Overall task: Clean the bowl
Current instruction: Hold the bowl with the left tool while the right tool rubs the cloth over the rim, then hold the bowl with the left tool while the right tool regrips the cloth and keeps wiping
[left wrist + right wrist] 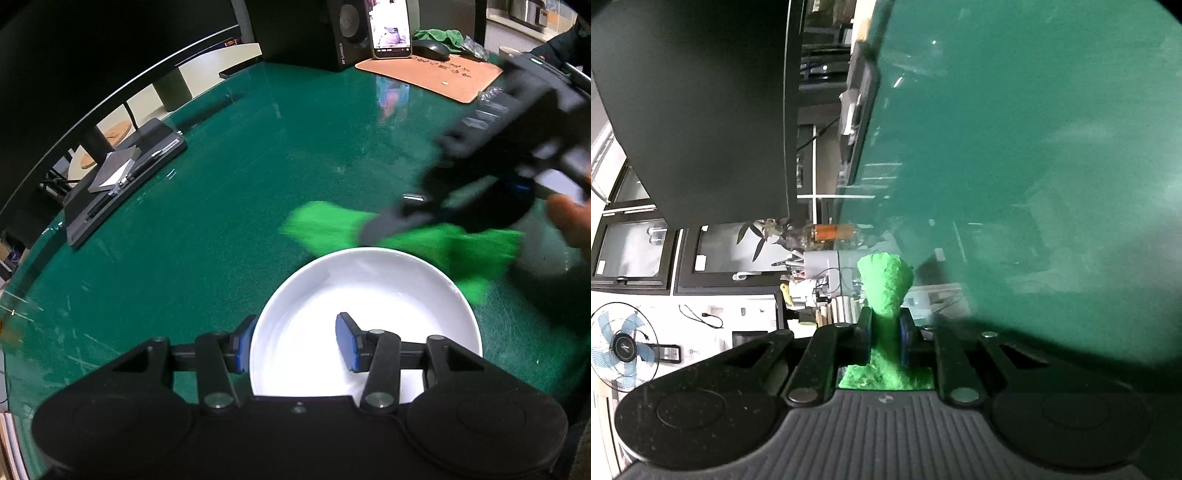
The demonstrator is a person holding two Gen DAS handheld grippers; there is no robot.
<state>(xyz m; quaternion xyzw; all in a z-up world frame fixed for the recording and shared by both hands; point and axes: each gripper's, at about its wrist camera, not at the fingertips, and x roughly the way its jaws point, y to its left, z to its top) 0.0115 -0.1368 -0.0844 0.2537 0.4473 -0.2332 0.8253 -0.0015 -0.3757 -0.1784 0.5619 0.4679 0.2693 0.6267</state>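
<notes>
Right hand-held gripper (373,230) blurred, its body hiding part of green cloth (325,225).

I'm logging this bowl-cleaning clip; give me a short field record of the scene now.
bowl: white bowl on green table, looks empty
left gripper: open, one pad outside the rim, one inside
right gripper: shut on green cloth
cloth position: beside the bowl's far rim, blurred
background: phone, mouse

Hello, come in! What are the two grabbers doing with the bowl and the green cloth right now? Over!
Left gripper open, fingers straddling the white bowl's near rim. Right gripper shut on green cloth, beyond the bowl's far rim. Nothing in the way.
</notes>
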